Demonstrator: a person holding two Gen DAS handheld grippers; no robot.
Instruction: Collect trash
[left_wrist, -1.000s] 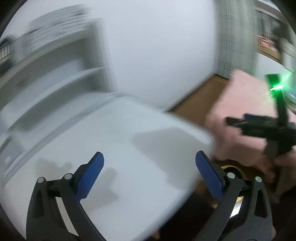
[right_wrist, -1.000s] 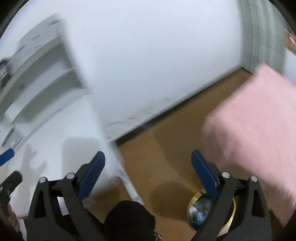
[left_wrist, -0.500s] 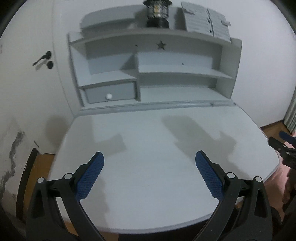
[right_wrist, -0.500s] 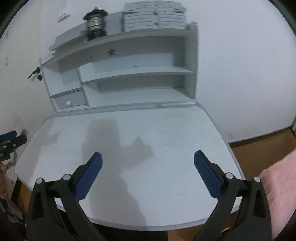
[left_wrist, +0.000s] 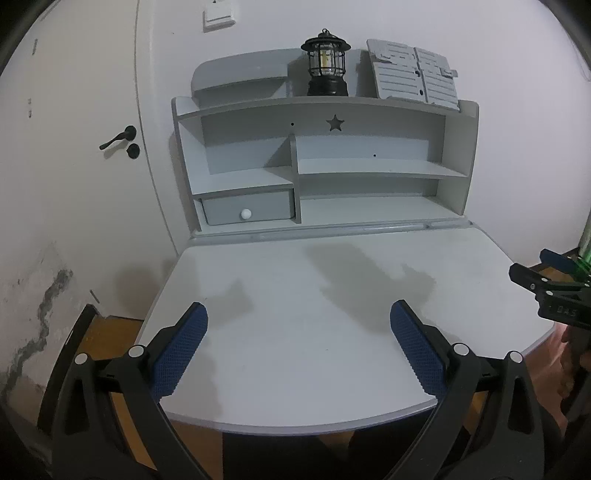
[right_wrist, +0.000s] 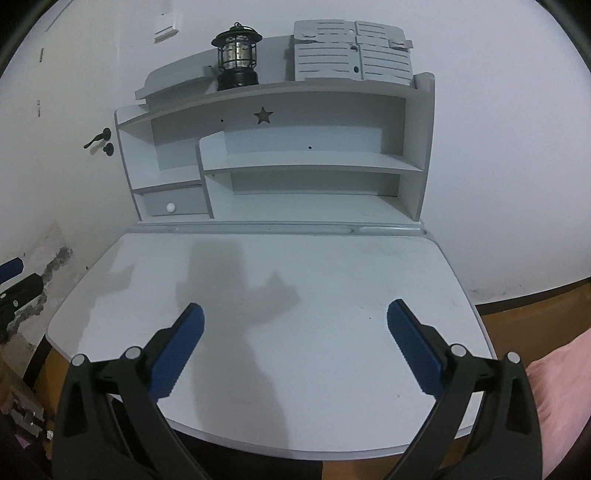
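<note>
1. The left gripper (left_wrist: 298, 325) hung over the near edge of the desk (left_wrist: 332, 280), its blue pads spread wide with nothing between them.
2. The right gripper (right_wrist: 295, 325) was splayed just as wide above the same desk, and it too was empty.
3. No trash showed in either view — the white desktop carried only the grippers' shadows, so where the trash lay could not be told.
4. Farther back stood the shelf unit (left_wrist: 369, 170), with a small drawer (left_wrist: 247, 210) bearing a round white knob at its lower left.
5. On top of the unit a dark lantern (left_wrist: 325, 62) stood beside a slatted grey panel (left_wrist: 413, 75) leaning on the wall.
6. Only the left wrist view showed the light switch (left_wrist: 218, 14) clearly and the right gripper at its right edge; only the right wrist view showed a pink cloth (right_wrist: 554, 398) at lower right and more of the brown floor (right_wrist: 535, 314).
</note>
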